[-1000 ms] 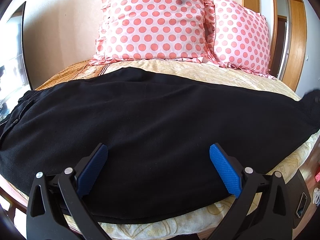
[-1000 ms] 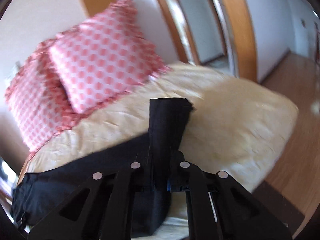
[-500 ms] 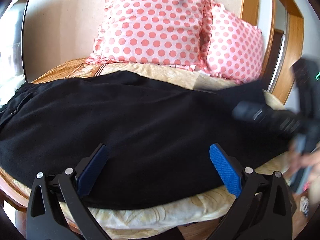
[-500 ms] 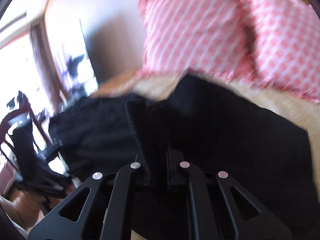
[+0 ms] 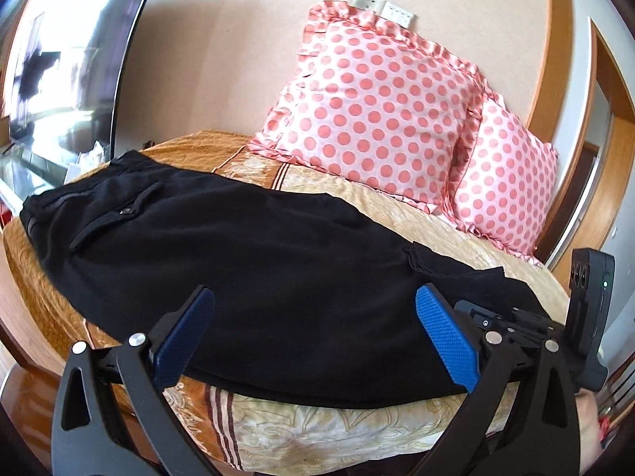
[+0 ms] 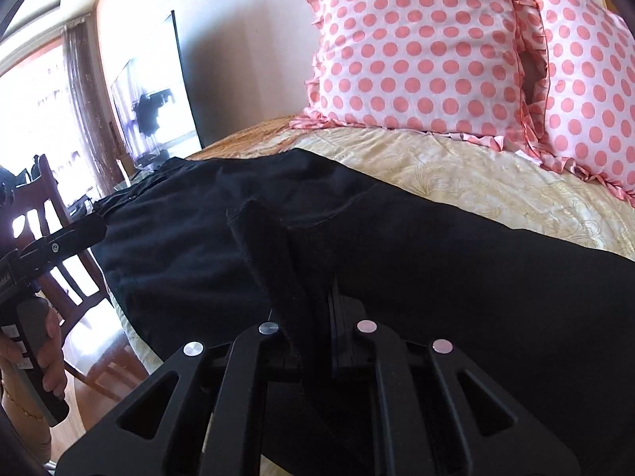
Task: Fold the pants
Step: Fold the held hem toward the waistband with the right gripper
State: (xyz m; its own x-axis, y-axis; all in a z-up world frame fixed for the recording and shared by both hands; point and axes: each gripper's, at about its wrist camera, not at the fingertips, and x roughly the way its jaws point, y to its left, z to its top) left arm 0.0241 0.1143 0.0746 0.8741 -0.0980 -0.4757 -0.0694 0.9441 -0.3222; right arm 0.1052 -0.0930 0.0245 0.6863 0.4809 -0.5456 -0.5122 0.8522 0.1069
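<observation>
Since a second ago, my right gripper [image 6: 313,317] has swung the trouser hem across from the far end of the bed, so the pants [image 5: 254,273] now lie doubled over themselves. Its jaws are clamped tight on a strip of the black cloth, which stands up between the fingers as a narrow fold with its stitched edge at the top. In the left wrist view that gripper shows at the right edge, low over the folded end of the pants.

My left gripper [image 5: 317,337] hangs over the near edge of the garment with its jaws wide apart — the blue pads [image 5: 446,341] hold nothing, and black fabric lies between and beyond them. I cannot tell whether the pads touch the cloth.

The pants stretch across the bed [image 5: 301,428] on a cream and gold cover, waistband and pocket toward the left end, near a mirror [image 5: 67,79] leaning on the wall. Two pink polka-dot pillows [image 6: 420,51] stand against the wall behind, well apart from the garment. My left hand [image 6: 47,341] shows at the left edge of the right wrist view, wrapped around its handle — a wooden chair [image 6: 59,238] stands behind it.
</observation>
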